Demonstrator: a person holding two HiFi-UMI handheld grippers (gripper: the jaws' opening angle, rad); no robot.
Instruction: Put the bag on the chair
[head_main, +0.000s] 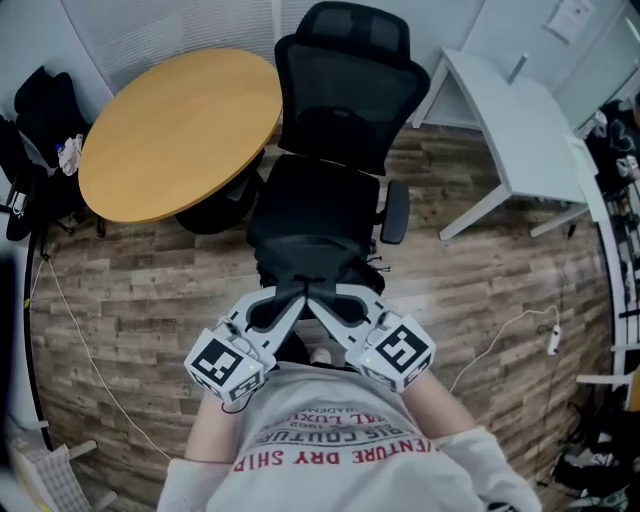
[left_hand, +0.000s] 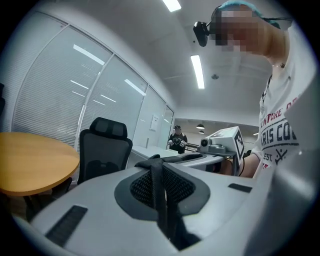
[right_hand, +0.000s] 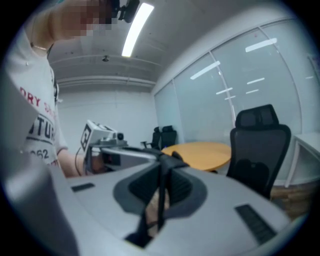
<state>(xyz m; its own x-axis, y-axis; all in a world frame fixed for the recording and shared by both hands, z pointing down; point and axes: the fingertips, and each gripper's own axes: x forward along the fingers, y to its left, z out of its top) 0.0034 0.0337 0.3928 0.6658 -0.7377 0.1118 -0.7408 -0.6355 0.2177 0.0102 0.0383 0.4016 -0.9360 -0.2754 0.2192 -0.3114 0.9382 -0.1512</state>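
A black bag (head_main: 312, 262) hangs by its straps just in front of the black office chair (head_main: 340, 110); whether it touches the seat I cannot tell. My left gripper (head_main: 298, 298) and right gripper (head_main: 318, 298) meet tip to tip above the bag, each shut on a strap. In the left gripper view a black strap (left_hand: 160, 200) runs between the closed jaws, with the chair (left_hand: 102, 150) beyond at the left. In the right gripper view another strap (right_hand: 161, 200) is pinched the same way, and the chair (right_hand: 260, 145) stands at the right.
A round wooden table (head_main: 180, 130) stands left of the chair, a white desk (head_main: 510, 120) to its right. Dark bags (head_main: 40, 110) sit at the far left, and white cables (head_main: 500, 340) trail over the wood floor. A person (left_hand: 176, 140) stands far off.
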